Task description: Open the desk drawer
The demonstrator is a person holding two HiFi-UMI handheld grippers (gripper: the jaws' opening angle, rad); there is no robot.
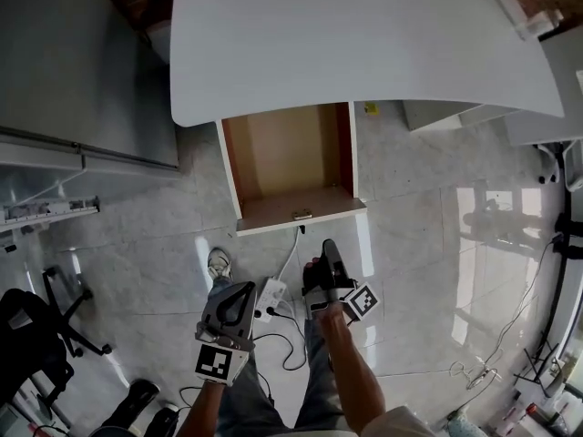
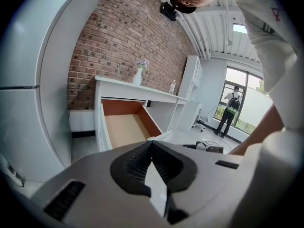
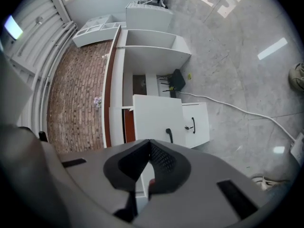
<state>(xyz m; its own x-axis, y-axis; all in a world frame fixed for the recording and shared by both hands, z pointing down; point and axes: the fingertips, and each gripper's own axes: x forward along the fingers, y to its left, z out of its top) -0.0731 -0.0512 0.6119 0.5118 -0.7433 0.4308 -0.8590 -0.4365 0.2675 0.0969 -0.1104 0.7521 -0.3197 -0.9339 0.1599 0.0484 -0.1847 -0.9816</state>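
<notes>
The white desk [image 1: 364, 35] has its drawer [image 1: 290, 167] pulled out; the wooden inside shows bare, and a small handle [image 1: 301, 214] sits on its white front. Both grippers hang over the floor, short of the drawer and apart from it. My left gripper [image 1: 244, 288] is shut with nothing in it. My right gripper [image 1: 328, 244] is nearer the drawer front and is also shut and empty. The left gripper view looks past the left gripper [image 2: 152, 142] into the open drawer [image 2: 124, 129]. Beyond the right gripper [image 3: 150, 141], the right gripper view shows the drawer front [image 3: 156, 115] with its dark handle [image 3: 168, 135].
A white power strip [image 1: 271, 299] and its cables lie on the tiled floor between the grippers. A black office chair [image 1: 36, 335] stands at the lower left, beside a large white cabinet [image 1: 73, 62]. A vase of flowers [image 2: 138, 74] stands on the desk. A person [image 2: 231, 110] stands far off by the window.
</notes>
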